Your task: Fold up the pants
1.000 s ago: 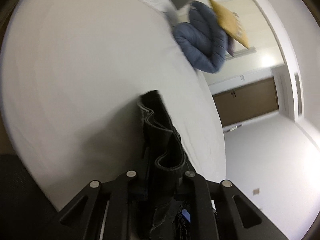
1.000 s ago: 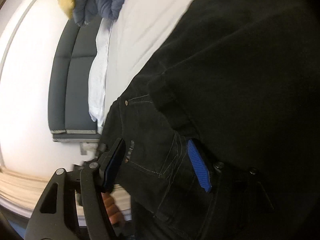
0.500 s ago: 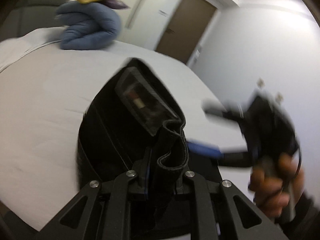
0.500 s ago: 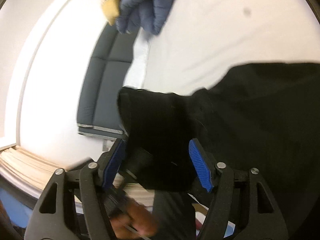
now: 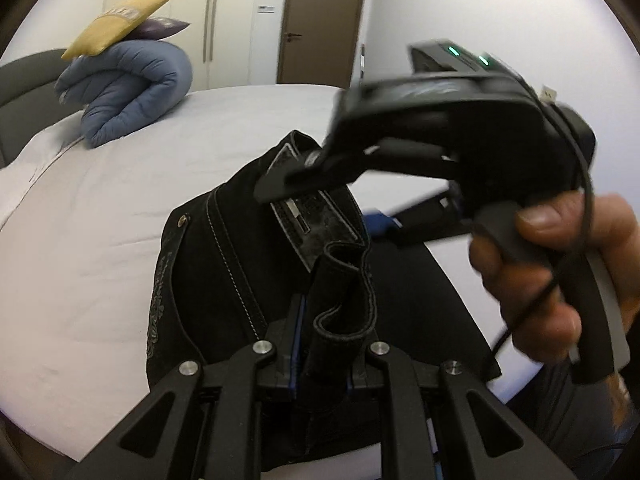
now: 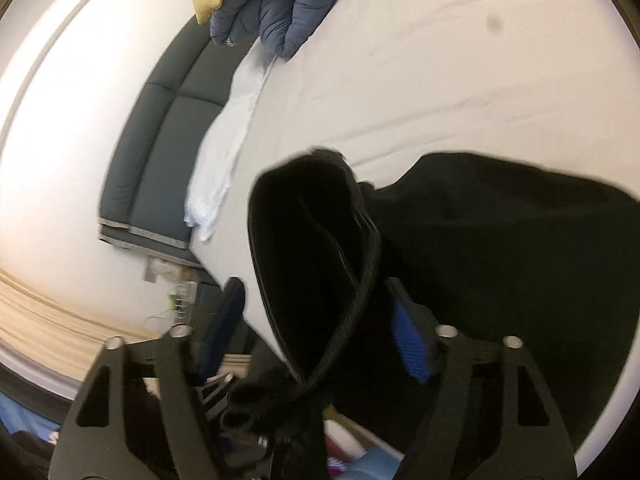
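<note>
My left claw (image 5: 326, 354) is clamped tight on a bunched fold of the pants (image 5: 224, 280), black ones with pale stitching, and the gathered band stands up between my blue pads. The cloth rises from that grip toward twelve o'clock, where a leather patch (image 5: 316, 220) on the waistband shows. The rest of the pants droops onto the bed (image 5: 80, 220), whose white sheet fills the left wrist view from seven round to one o'clock.

My right claw (image 6: 316, 332) is closing. The waistband (image 6: 312, 248) stands between its jaws, close against the right blue pad (image 6: 410, 346), while the left finger (image 6: 222, 326) stands apart from the cloth with white sheet showing in the gap, so it is not gripping. From the left wrist, that right claw (image 5: 320, 200) comes in from three o'clock, one finger lying over the patch, and my right hand (image 5: 552, 276) is wrapped round its handle with a cable trailing by it.

In the right wrist view, the body of the pants (image 6: 500, 240) lies spread on the bed (image 6: 440, 60) toward three o'clock. A rolled blue duvet (image 5: 124, 92) sits at ten o'clock in the left view, well apart from the pants, with a yellow cushion (image 5: 116, 24) on top. A grey headboard (image 6: 160, 152) runs along the bed at nine o'clock in the right view, and a brown door (image 5: 320, 20) stands at twelve in the left.
</note>
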Action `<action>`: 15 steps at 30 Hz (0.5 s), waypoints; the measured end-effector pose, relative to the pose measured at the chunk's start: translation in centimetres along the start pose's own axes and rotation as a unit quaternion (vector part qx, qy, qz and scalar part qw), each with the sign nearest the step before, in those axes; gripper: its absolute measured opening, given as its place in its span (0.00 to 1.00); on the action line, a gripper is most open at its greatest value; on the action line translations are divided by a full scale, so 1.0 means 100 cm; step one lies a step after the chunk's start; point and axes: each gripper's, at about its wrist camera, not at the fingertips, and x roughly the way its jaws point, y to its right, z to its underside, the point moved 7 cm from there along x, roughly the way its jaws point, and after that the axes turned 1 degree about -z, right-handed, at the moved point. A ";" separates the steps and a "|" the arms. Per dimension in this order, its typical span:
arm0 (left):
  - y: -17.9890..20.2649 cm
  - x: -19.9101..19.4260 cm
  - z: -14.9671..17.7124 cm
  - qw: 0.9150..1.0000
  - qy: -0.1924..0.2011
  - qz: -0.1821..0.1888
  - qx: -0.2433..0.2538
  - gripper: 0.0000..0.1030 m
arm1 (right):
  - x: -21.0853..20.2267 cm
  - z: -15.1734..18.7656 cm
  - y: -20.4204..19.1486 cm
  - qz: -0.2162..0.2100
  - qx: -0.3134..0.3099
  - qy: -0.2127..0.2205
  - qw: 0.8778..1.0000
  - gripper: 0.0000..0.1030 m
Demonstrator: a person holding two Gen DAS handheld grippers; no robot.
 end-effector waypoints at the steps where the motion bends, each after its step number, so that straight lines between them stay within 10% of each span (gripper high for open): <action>1: 0.002 0.003 -0.002 1.000 -0.002 -0.001 0.001 0.15 | -0.005 -0.001 0.003 0.016 -0.007 -0.001 1.000 0.31; 4: 0.010 0.007 -0.002 1.000 -0.011 0.014 0.003 0.15 | -0.020 -0.002 0.011 0.044 -0.024 0.008 0.999 0.14; 15: 0.087 0.039 0.000 0.995 -0.049 0.061 0.066 0.15 | -0.080 0.021 0.084 0.041 0.034 0.067 0.996 0.13</action>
